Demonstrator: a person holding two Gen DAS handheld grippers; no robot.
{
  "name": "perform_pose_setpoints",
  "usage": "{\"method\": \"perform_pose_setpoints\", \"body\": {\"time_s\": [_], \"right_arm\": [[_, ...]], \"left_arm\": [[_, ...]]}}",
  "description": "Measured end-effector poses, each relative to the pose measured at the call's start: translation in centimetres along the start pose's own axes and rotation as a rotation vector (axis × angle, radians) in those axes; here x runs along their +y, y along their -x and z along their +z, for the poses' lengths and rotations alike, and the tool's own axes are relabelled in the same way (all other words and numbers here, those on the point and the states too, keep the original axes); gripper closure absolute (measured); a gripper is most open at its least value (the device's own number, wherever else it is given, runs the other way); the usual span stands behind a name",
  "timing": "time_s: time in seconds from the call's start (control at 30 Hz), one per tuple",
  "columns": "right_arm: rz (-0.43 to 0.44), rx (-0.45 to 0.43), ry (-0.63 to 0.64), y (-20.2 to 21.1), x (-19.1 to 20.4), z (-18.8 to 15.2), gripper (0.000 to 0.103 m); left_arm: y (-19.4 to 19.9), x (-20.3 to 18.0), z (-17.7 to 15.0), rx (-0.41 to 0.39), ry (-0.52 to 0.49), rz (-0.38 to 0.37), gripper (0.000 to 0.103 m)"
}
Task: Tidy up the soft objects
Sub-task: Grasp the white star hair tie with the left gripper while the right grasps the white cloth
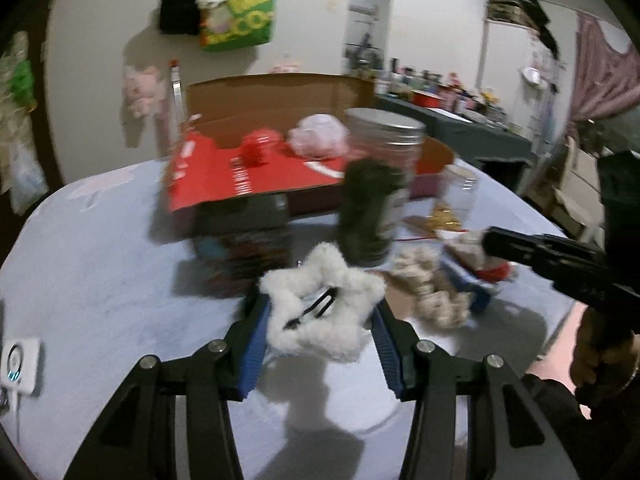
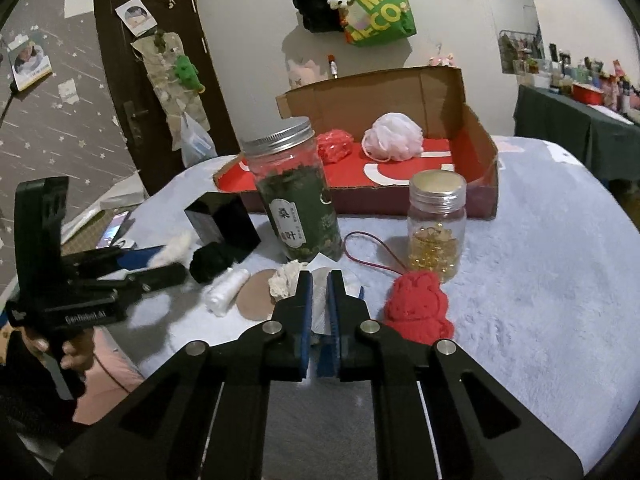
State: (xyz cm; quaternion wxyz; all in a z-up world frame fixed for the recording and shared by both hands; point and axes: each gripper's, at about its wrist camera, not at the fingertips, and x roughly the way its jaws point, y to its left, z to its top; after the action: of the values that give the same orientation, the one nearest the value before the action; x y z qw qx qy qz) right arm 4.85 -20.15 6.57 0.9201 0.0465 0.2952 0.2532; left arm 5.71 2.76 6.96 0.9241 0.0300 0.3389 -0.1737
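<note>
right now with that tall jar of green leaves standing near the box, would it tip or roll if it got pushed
The jar stands tall on a narrow base on soft, fuzzy cloth, so a high push would probably tip it. Its round sides suggest it would then roll. Dry leaves likely make it light.

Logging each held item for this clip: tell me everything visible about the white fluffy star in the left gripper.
The star is a five-pointed ring of white, plush, woolly-looking fabric with an open centre. A thin black hair clip crosses that opening. It sits between the blue pads of the left gripper, which press its two sides. It appears lifted above the pale blue cloth, with its shadow below. In the right wrist view only a white tuft of it shows.
</note>
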Motion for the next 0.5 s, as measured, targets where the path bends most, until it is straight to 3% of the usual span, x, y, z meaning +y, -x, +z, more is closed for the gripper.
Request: {"method": "perform_pose_setpoints", "body": {"time_s": [0.1,0.27,0.5], "right_arm": [[0.017,0.006,0.0,-0.4,0.0,0.3,0.096],[0.042,0.018,0.009,-1.0,0.0,0.7,0.096],[0.061,0.029,0.016,-1.6,0.1,1.1,0.096]], "left_arm": [[-1.3,-1.5,1.0,0.012,-0.026,-0.061,0.052],[-3.0,-2.7,1.9,0.033,-0.054,-0.101,0.052],[-3.6,-2.6,2.2,0.052,-0.053,-0.104,0.052]]}}
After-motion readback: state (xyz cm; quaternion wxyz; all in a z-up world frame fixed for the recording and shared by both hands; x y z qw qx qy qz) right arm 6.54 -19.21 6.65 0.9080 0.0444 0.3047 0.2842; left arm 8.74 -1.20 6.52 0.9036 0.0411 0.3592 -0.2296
